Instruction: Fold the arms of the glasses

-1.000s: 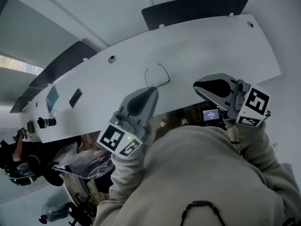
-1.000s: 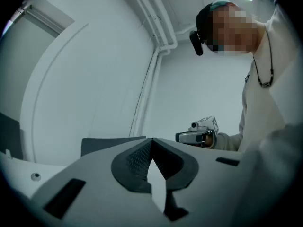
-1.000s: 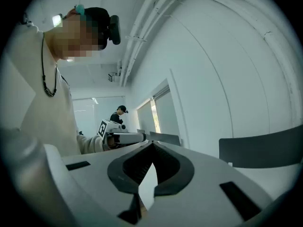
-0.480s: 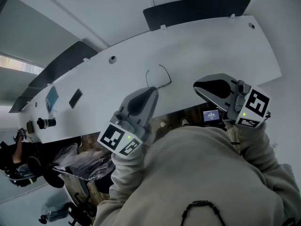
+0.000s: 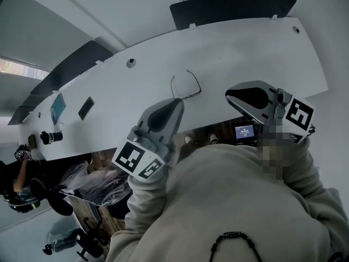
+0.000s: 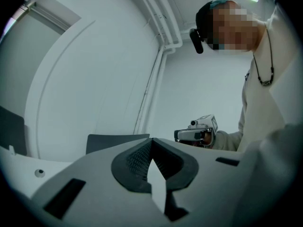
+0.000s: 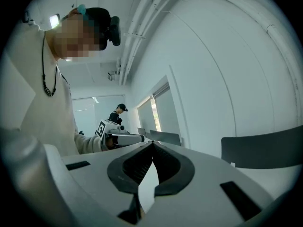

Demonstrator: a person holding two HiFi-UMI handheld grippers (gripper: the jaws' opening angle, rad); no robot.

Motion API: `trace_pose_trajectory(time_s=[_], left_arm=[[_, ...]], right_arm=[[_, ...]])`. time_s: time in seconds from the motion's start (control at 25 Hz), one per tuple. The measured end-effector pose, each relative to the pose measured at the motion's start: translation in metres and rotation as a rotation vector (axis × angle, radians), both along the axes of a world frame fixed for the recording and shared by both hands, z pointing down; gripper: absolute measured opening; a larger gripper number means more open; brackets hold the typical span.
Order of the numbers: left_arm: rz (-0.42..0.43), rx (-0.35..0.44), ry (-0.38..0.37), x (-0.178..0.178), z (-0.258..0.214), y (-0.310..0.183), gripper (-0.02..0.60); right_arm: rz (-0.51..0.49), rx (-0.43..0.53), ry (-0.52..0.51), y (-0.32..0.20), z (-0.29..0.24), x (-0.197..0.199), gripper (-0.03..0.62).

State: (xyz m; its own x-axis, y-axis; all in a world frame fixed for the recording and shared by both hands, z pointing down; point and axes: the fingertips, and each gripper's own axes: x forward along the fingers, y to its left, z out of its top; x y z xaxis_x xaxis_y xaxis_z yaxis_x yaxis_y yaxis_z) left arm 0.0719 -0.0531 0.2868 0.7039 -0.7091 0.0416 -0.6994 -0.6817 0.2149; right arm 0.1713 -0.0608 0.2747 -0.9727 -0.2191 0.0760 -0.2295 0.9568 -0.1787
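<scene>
Thin dark wire-framed glasses (image 5: 184, 85) lie on the white table (image 5: 245, 53), near its front edge. My left gripper (image 5: 178, 102) is held just in front of them, its tip close below the frame and not touching it. In the left gripper view its jaws (image 6: 151, 141) meet with nothing between them. My right gripper (image 5: 228, 96) hovers to the right of the glasses, over the table's front edge. Its jaws (image 7: 152, 144) are also shut and empty. The two grippers point toward each other, so each gripper view shows the other gripper and no glasses.
Dark chair backs (image 5: 232, 9) (image 5: 71, 72) stand behind the table. A dark flat device (image 5: 85, 108), a teal card (image 5: 56, 108) and a small black object (image 5: 49, 137) sit at the table's left end. Another person (image 7: 118, 112) stands far off.
Both grippers have kept their places and stayed shut. Only the head view has shifted slightly.
</scene>
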Motion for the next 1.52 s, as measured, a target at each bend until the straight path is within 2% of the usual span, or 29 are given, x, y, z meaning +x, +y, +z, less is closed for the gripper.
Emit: trace_pose_trajectory(time_s=[0.48,0.6,0.8,1.16,1.36,1.52], left_arm=[[-0.07,-0.087,0.005,-0.034,0.024,0.008,0.005],[-0.107,-0.099,0.011,-0.053,0.029,0.01,0.005],[-0.199,-0.123,0.073,-0.089,0.041,0.011,0.005],[-0.251,-0.189,0.105,-0.117,0.066,0.025,0.005],[-0.288,-0.213,0.123,-0.135,0.078,0.031,0.005],[-0.317,-0.232,0.141,-0.148,0.089,0.037,0.005]], right_arm=[[-0.094,-0.08,0.037,-0.015,0.025,-0.04,0.018],[-0.128,-0.09,0.047,-0.015,0.029,-0.057,0.018],[-0.171,-0.086,0.112,-0.017,0.047,-0.082,0.018],[-0.219,-0.1,0.242,-0.031,0.094,-0.11,0.018],[-0.244,-0.202,0.229,-0.047,0.115,-0.131,0.018],[-0.255,-0.213,0.277,-0.059,0.133,-0.144,0.018]])
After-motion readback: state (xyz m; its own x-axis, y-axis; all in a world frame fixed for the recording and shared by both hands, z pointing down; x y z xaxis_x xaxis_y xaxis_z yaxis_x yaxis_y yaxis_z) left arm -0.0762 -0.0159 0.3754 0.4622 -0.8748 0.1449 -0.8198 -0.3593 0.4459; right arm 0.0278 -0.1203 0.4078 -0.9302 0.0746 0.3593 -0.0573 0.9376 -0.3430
